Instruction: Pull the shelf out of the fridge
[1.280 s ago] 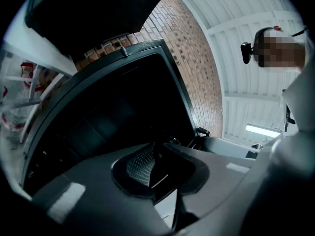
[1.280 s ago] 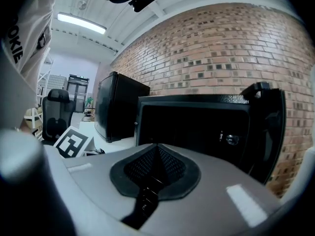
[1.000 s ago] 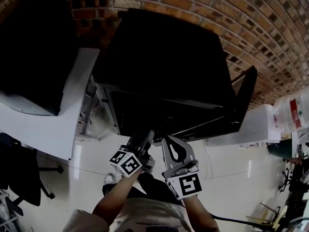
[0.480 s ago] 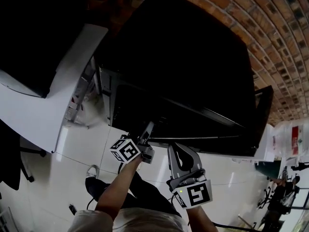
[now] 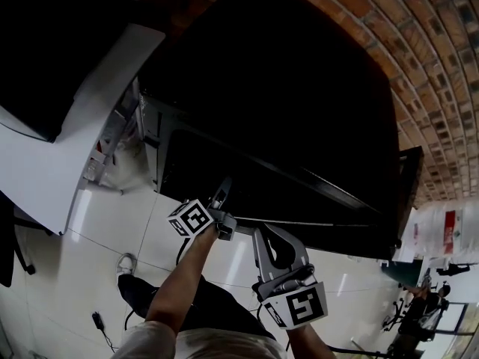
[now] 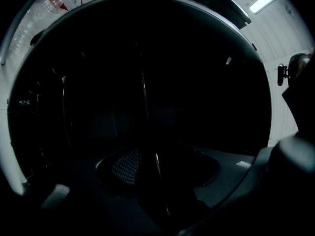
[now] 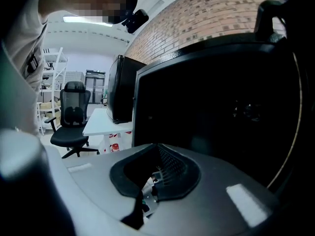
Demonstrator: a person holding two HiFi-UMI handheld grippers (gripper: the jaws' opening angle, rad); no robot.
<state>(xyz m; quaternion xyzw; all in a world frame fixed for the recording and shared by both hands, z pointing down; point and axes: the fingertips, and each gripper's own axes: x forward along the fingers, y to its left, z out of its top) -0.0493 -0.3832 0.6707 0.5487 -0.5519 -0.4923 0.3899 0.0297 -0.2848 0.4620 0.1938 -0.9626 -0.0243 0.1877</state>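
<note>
Head view, fridge point(image 5: 284, 103): black cabinet filling 12 to 3 o'clock, with its door point(image 5: 406, 193) standing open at 3 o'clock.
Head view, shelf: inside the dark cavity and cannot be picked out.
Head view, left tongs point(image 5: 224, 189): at the cavity's lower front edge, near 6 o'clock.
Head view, right tongs point(image 5: 260, 236): at 5 o'clock, just outside the fridge, with the curved halves meeting at the tips.
Head view, bench point(image 5: 52, 170): white, at 9 o'clock.
Left gripper view, left tongs: aimed into the black interior. The loop outline reads as together, but it is too dark to say whether anything is caught.
Left gripper view, pale streak point(image 6: 144, 90): at 12 o'clock, possibly a shelf edge.
Right gripper view, right tongs: together and empty, with the fridge at 2 o'clock and an office chair point(image 7: 74, 117) at 9 o'clock.
Handling, shelf: judged stiff, fairly light and slick, and fragile if it is glass. Take it at mid front edge and pull level so it does not jam in the side rails.
</note>
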